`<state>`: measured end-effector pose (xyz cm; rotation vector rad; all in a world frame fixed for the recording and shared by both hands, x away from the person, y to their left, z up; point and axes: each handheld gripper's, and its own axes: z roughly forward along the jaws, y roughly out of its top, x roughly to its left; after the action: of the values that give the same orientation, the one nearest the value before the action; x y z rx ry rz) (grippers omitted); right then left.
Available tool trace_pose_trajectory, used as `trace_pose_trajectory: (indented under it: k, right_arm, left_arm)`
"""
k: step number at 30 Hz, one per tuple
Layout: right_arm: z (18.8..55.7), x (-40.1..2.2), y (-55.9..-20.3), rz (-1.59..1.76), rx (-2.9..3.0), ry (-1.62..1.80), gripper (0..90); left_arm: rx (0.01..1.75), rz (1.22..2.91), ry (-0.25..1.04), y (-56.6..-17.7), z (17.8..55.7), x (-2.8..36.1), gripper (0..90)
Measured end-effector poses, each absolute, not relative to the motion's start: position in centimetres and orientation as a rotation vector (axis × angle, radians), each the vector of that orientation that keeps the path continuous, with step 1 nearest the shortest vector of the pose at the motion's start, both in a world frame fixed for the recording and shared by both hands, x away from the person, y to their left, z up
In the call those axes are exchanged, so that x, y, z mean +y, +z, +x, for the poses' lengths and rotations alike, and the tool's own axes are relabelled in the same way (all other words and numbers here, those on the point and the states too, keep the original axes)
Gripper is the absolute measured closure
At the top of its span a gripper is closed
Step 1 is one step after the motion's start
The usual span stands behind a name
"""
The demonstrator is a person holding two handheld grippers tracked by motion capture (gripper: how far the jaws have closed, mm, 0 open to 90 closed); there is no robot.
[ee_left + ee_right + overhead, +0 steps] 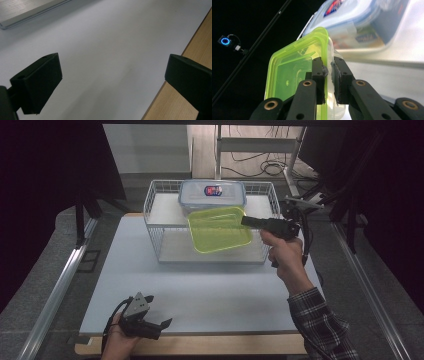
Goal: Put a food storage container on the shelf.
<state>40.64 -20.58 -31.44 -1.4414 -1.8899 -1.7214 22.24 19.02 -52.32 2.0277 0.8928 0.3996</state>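
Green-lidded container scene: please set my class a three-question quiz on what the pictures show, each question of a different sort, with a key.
1. True or false: the right gripper has its jaws closed on the edge of the green-lidded container.
2. Where does the blue-lidded container sit? A) on the white table top B) on the upper shelf of the wire rack C) in the person's left hand
3. Fill in: the jaws of the left gripper stand ____, with nothing between them.

Key: 1 true; 2 B; 3 open
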Motion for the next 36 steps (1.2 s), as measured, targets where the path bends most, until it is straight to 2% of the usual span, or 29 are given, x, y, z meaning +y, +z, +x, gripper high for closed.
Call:
trace_pose_trajectory:
  k: [15, 36]
  right_arm:
    - [43.3, -19.5, -27.8, -1.486, -1.897, -1.798, 80.6]
    - [47.6, -16.6, -25.0, -1.641, -1.931, -1.855, 80.6]
  left_arm:
    - [0.892, 2.028, 0.397, -52.3, 22.2, 19.1, 1.1]
    - [0.895, 2.02, 0.387, -52.3, 22.2, 19.2, 1.1]
